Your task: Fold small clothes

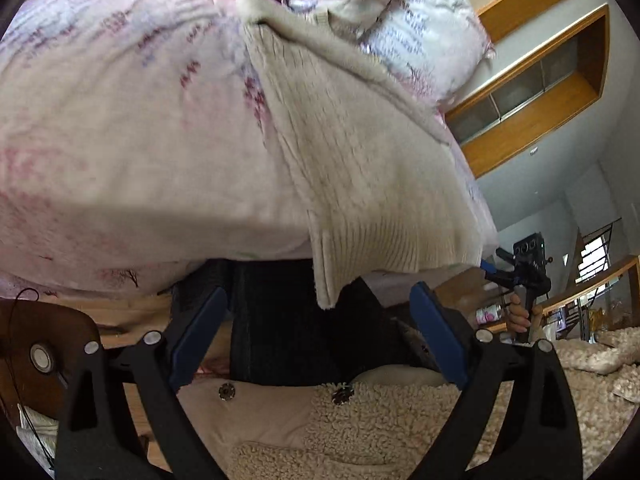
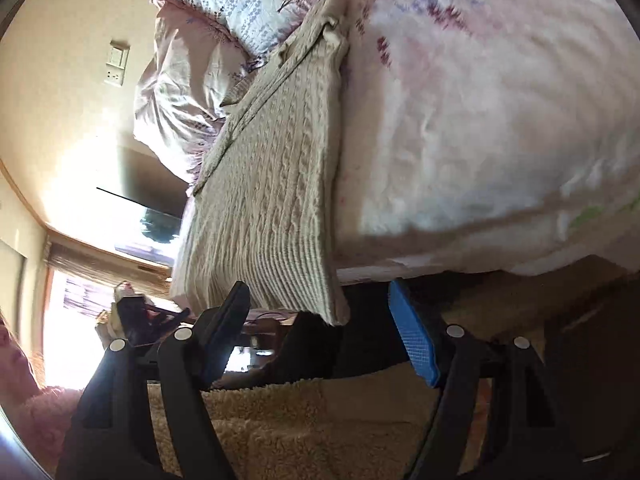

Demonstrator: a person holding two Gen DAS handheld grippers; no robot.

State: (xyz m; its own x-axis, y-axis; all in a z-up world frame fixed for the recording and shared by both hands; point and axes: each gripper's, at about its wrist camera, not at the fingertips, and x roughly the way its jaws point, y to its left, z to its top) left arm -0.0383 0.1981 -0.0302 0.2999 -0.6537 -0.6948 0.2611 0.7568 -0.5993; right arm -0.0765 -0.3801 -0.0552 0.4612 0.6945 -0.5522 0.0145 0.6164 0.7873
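A beige cable-knit sweater [image 1: 360,160] lies folded into a long narrow strip on the floral quilt [image 1: 120,140], its ribbed hem hanging over the bed's near edge. My left gripper [image 1: 320,300] is open, with the hem's lower corner hanging between its blue pads [image 1: 432,320] and touching neither. In the right wrist view the same sweater [image 2: 272,200] runs up the quilt [image 2: 480,140]. My right gripper [image 2: 320,292] is also open, just below the hem's corner, and its pads press on nothing.
Pillows [image 1: 432,32] sit at the far end of the bed. A person's fleece jacket [image 1: 360,420] fills the bottom of both views. A hand [image 1: 520,316] holds the other gripper's handle at the right. A brown chair [image 1: 48,340] stands at the left.
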